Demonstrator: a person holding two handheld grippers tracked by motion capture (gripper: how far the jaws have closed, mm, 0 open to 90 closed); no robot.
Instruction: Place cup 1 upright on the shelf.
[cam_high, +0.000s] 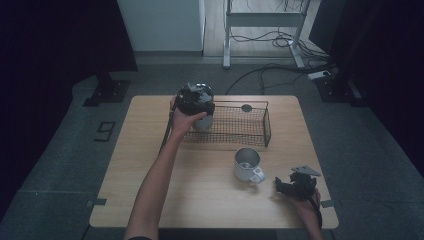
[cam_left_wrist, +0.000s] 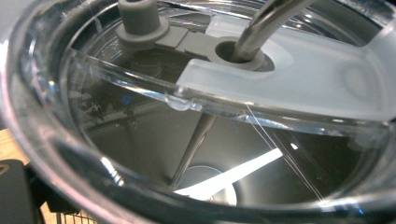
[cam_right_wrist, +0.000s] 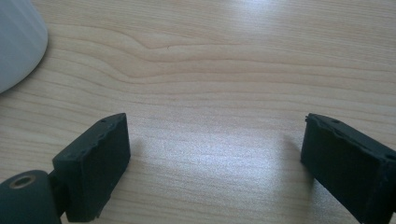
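From the high view, the left gripper (cam_high: 196, 100) is over the left end of a black wire basket (cam_high: 260, 122) at the far side of the wooden table (cam_high: 150, 165). Directly under this gripper stands a steel tumbler (cam_high: 204, 122), inside the basket or at its near left corner — I cannot tell which. The hand comes from above, probably because the tumbler is tall and the basket walls leave little room from the sides. The right gripper (cam_high: 295, 186) rests low on the table near the person, and a metal mug (cam_high: 248, 164) with a handle stands just beside it, on its left and a little farther away.

In the left gripper view, the camera looks very closely down on the tumbler's clear lid (cam_left_wrist: 289, 84). A metal straw (cam_left_wrist: 261, 23) goes through a grey seal (cam_left_wrist: 233, 51) in the lid, and a grey plug (cam_left_wrist: 140, 21) sits beside it. One jaw appears dark at the lower left corner, outside the rim; whether the jaws press on the tumbler, I cannot tell.

In the right gripper view, the two black jaws stand wide apart over bare wood and hold nothing — this hand seems to be waiting. The pale side of the mug (cam_right_wrist: 18, 42) is at the upper left, well apart from the jaws.
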